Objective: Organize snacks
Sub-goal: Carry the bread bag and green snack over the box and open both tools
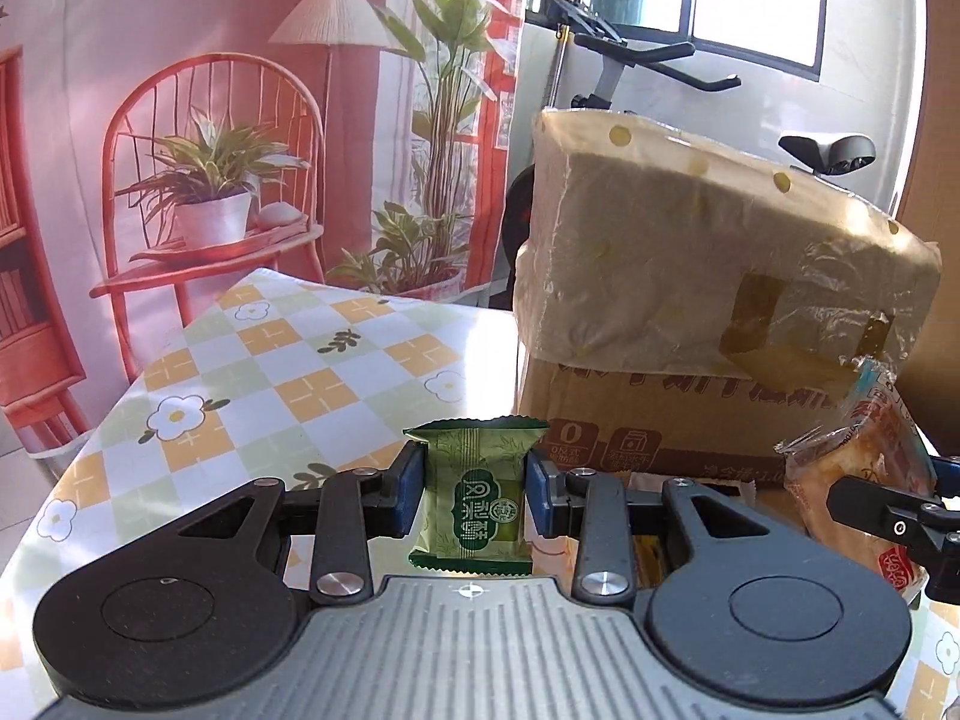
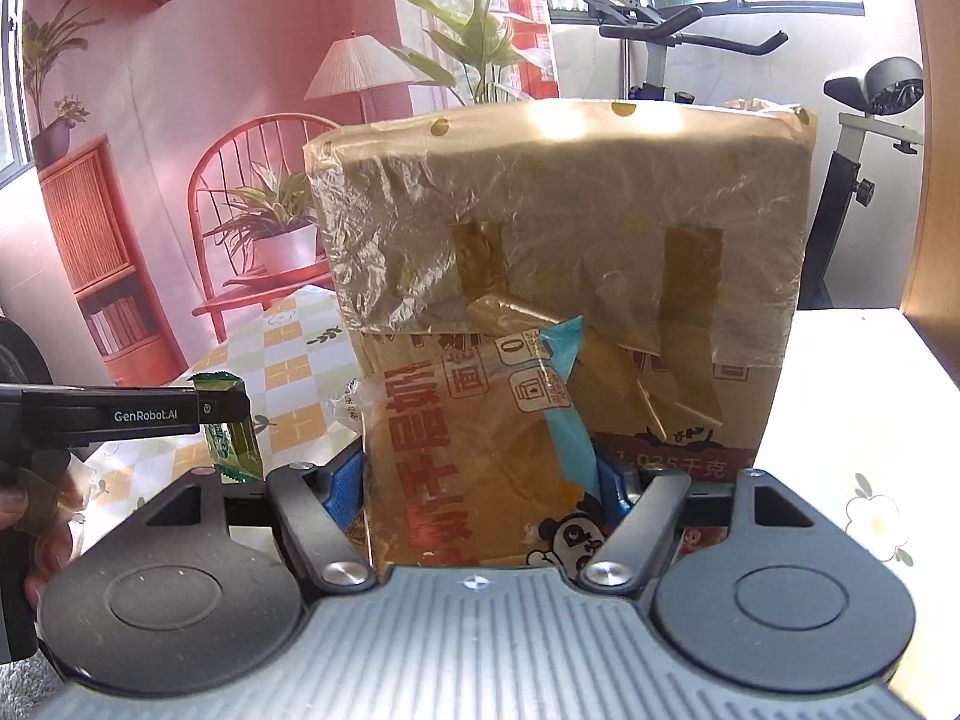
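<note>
1. Nearest the left wrist camera, the left hand-held gripper (image 1: 476,495) pinches a small green snack packet (image 1: 477,504) by its two side edges — the blue pads press on the wrapper, and the packet hangs upright between them, clear of the table (image 1: 288,360).
2. Nearest the right wrist camera, the right hand-held gripper (image 2: 483,483) pinches a larger clear-wrapped bread snack (image 2: 474,456), with red print and a panda on the wrapper; the jaws stand fairly wide because the pack is wide.
3. Landmark: the cardboard box (image 2: 660,408) with the plastic-covered flap (image 2: 558,210) raised above it. The bread snack is held directly in front of the box, just beside its front wall. The green packet is left of the box and a little nearer the person, over the checked tablecloth (image 1: 312,330).
4. Step in hand, as I judge it — both snacks are picked up and are being carried to the box; neither is stowed yet.
5. The next move calls for lifting each snack above the box's front wall and under the raised flap, one hand at a time so the two grippers do not collide, then spreading the jaws only once the snack is inside. The box's interior is hidden, so I cannot tell how much room there is.
</note>
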### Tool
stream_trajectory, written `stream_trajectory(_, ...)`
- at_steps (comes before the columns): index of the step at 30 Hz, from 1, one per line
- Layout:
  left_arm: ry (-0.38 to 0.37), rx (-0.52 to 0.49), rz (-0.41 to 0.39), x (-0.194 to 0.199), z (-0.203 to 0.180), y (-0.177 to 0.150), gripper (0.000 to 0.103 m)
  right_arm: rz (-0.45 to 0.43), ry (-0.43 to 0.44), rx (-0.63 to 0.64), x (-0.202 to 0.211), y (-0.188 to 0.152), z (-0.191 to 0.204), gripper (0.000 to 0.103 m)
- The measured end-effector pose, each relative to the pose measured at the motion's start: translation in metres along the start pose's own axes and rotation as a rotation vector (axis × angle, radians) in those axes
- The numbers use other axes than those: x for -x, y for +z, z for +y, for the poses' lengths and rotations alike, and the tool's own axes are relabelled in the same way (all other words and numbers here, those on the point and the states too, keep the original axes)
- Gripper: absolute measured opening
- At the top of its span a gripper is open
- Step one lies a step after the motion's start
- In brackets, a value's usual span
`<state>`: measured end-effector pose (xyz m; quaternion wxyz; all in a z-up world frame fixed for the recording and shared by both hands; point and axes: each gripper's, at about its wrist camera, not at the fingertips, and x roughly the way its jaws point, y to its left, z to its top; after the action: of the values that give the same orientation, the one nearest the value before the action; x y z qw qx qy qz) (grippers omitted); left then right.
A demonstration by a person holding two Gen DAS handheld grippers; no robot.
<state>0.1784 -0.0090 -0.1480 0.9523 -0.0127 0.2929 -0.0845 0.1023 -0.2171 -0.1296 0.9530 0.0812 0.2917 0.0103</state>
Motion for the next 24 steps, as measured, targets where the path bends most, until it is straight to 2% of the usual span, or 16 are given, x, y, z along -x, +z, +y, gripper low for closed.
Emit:
stream_trajectory(4,-0.032,0.026,-0.042,0.011,-0.001,0.022,0.038,-0.071,0.012,0.027,0.009,0.021,0.006,0.074)
stream_trajectory(10,-0.08,-0.012,-0.1,0.018,-0.012,0.057,0.038,-0.133,0.031,0.084,0.018,0.048,0.015,0.074)
stream_trajectory(17,-0.175,-0.05,-0.187,0.011,-0.041,0.128,0.038,-0.205,0.01,0.13,0.01,0.116,0.003,0.074)
stream_trajectory(21,-0.195,-0.073,-0.187,-0.013,-0.061,0.164,0.038,-0.2,-0.054,0.178,-0.016,0.155,-0.015,0.074)
stream_trajectory(24,-0.208,-0.067,-0.147,-0.041,-0.072,0.182,0.038,-0.138,-0.103,0.195,-0.048,0.178,-0.033,0.074)
